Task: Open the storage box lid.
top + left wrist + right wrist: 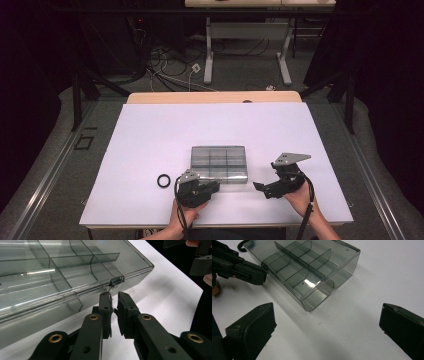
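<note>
Covering most of the high view is a white table (150, 140), with a strip of wood along its top edge. A clear smoky plastic box (219, 164) with dividers sits just below centre of that view, lid shut. In the left gripper view the box fills the upper left, its compartments visible through the lid. In the right gripper view it lies in the upper middle, running diagonally.

The left gripper (214, 187) is at lower centre of the high view, tip right at the box's near edge. Its jaws are almost closed, a thin gap between the pads. In the left gripper view the fingertips (106, 297) sit just below the small latch (116, 280) on the box's front edge; cannot tell if they touch it.

The right gripper (258, 187) is lower right of centre in the high view, just off the box's right end, apart from it. Its jaws stand wide open, nothing between them.

A small black ring (163, 180) lies left of the left gripper.
</note>
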A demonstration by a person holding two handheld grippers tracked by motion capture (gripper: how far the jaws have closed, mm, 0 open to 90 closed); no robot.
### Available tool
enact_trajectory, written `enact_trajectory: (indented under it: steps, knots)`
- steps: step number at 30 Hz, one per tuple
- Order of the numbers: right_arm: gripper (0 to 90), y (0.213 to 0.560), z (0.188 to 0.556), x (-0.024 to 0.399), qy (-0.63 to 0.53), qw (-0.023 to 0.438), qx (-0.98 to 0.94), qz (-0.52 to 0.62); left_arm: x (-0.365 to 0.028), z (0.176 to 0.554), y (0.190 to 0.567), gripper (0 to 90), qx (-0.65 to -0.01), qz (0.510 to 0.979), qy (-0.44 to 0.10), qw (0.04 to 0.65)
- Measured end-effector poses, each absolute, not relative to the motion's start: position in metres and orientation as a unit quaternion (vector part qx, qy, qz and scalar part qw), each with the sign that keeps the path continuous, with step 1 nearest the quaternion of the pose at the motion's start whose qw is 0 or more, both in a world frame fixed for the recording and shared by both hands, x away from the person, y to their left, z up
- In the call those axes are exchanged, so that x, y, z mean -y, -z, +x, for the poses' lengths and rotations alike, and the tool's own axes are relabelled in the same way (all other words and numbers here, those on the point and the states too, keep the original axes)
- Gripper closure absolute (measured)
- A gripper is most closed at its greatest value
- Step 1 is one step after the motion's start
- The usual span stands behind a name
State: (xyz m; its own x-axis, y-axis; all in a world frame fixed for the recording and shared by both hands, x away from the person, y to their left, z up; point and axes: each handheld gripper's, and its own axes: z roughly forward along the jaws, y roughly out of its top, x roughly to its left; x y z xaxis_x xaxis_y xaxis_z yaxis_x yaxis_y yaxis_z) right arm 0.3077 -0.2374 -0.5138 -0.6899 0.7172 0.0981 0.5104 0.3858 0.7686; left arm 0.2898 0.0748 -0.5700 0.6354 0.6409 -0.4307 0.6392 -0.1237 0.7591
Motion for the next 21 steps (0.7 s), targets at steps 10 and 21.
enact_trajectory:
  steps: [10, 21]
  knots:
    - [0.0, 0.5139, 0.3077, 0.2375, -0.41, 0.125, -0.823, 0.373, -0.0766, 0.2908, 0.5714, 86.7, -0.43, 0.745, 0.004, 0.51]
    - [0.0, 0.5138, 0.3077, 0.2374, -0.409, 0.126, -0.824, 0.372, -0.078, 0.2918, 0.5721, 86.7, -0.428, 0.743, 0.012, 0.515]
